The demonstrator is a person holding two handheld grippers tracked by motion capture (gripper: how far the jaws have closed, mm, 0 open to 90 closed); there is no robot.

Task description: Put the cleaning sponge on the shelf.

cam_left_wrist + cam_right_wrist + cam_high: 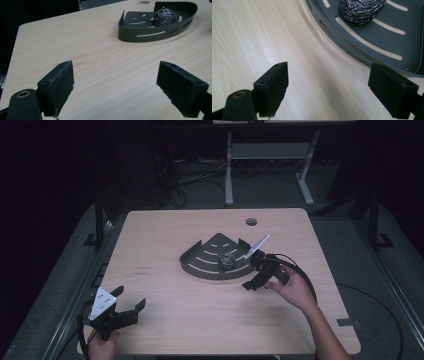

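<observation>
Left gripper (131,306) low at the near left corner, jaws spread wide, gripped from below by the left hand (102,345). Right gripper (255,272) further forward, jaws apart, right hand (295,287) behind it, forearm angled in.

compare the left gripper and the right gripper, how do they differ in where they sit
The left gripper hangs at the table's near corner, far from the tray; the right gripper sits beside the tray's curved wall, close to the scourer. Both have jaws wide open, holding nothing.
</observation>
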